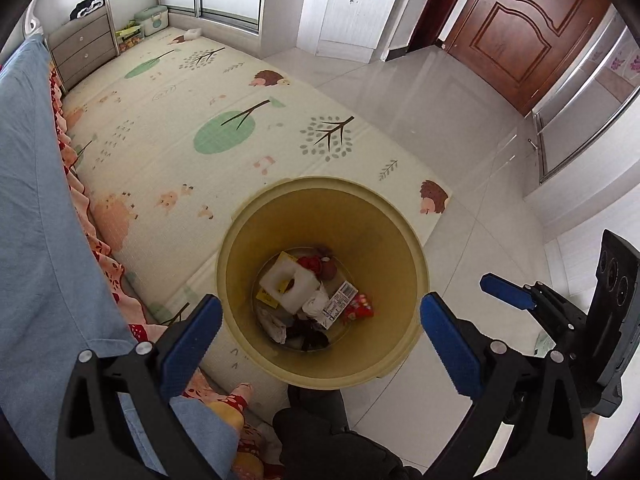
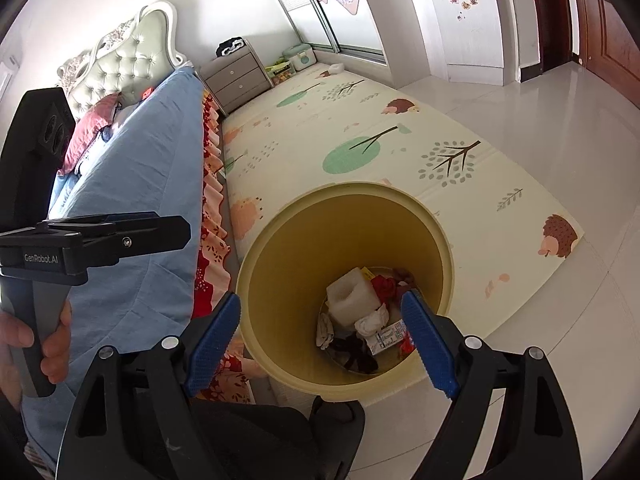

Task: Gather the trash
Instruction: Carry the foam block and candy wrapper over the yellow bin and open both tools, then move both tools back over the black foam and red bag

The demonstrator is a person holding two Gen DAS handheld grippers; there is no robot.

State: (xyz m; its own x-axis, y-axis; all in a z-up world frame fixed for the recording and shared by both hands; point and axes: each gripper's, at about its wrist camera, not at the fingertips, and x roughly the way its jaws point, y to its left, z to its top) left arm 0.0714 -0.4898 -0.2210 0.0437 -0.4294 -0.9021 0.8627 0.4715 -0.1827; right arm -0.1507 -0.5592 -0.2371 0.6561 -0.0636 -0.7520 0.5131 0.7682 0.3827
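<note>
Hovering above the bin, the left gripper (image 1: 320, 330) stands with its jaws fully spread and nothing between the ribbed blue pads (image 1: 188, 344). The right gripper (image 2: 322, 342) is likewise wide open and empty, its black frame angled down toward the same opening.

Directly below both sits the trash bin (image 1: 412, 276), a round, smooth-walled yellow plastic container, likely stiff and light. It rests at the corner of the play mat (image 1: 168, 148), partly over the floor tiles (image 1: 460, 128).

At the bottom of the bin lies the collected trash:
- a white foam block (image 1: 288, 280) with a recessed hole, probably very light and crushable; grip across its flat sides;
- crumpled tissue (image 1: 316, 304), soft and compressible, to be pinched at any fold;
- a printed label card (image 1: 340, 306), thin and flat, best taken by an edge;
- red wrappers (image 1: 360, 308), probably slippery film.

Beside the bin runs the bed (image 2: 140, 184), covered in soft blue cloth. Beyond the padded, printed mat stand a grey drawer unit (image 1: 84, 50) and a wooden door (image 1: 532, 28).
</note>
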